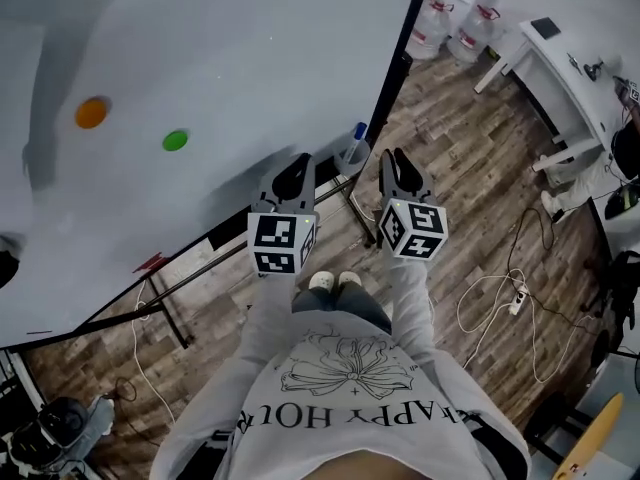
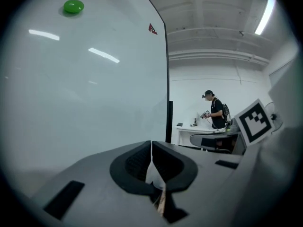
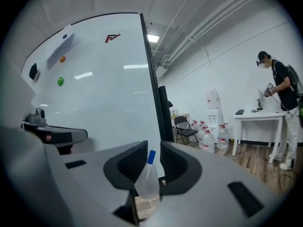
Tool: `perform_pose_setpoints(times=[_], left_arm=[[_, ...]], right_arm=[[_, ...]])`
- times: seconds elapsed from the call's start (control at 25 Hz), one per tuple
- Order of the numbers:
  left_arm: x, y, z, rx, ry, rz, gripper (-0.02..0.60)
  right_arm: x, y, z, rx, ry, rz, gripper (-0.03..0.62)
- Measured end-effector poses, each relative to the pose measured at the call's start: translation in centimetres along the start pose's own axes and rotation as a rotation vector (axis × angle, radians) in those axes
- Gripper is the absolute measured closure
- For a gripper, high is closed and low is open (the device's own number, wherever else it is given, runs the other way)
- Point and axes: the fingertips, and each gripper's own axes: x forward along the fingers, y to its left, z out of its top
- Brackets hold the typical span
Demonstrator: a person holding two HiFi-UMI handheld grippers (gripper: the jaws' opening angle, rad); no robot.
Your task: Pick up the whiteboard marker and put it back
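A whiteboard marker [image 1: 358,133] with a blue cap stands upright in a clear cup [image 1: 350,155] at the lower right corner of the whiteboard [image 1: 250,58]. In the right gripper view the marker [image 3: 149,159] and the cup [image 3: 147,182] show in the gap between the jaws, a little ahead of them and untouched. My right gripper [image 1: 393,158] is open, just right of the cup. The left gripper [image 1: 297,166] points at the board left of the cup; its jaws [image 2: 151,145] meet with nothing between them.
A green magnet [image 1: 175,140] and an orange magnet [image 1: 91,112] stick to the board. The board's black stand legs [image 1: 160,303] rest on the wooden floor. Water jugs [image 1: 440,18], a white table [image 1: 560,63] and floor cables [image 1: 500,298] lie to the right. Another person [image 3: 280,86] stands at that table.
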Motion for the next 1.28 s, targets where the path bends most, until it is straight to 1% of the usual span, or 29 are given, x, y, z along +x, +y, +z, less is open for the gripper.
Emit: perform_pose_setpoints(times=[0.24,0.4,0.64,0.92,1.16,1.28], left_arm=[[0.5,1.0,-0.5,-0.018,0.009,0.056,0.572],[0.5,1.5,-1.0,-0.029,0.022,0.087,0.572],[0.3,1.9,-2.2,-0.041,0.054,0.135,0.572],[-0.6,2.7,-3.8,-0.061,0.085,0.187,0.572],[-1.4,3.1,-4.9,-0.079,0.113,0.225,0.572],[-1.9,3.6,-4.9,-0.089,0.102,0.238,0.572]], right_arm=[[3.6,0.7,-0.3,0.021,0.043,0.108,0.499],[5.6,0.9,-0.9,0.017,0.075,0.156,0.488],[8.2,1.4,-2.8,0.002,0.136,0.228,0.473],[10.2,1.3,-4.7,0.02,0.186,0.277,0.468],[11.0,1.1,-5.6,0.007,0.212,0.299,0.468],[11.2,1.3,-6.1,0.008,0.227,0.315,0.476]])
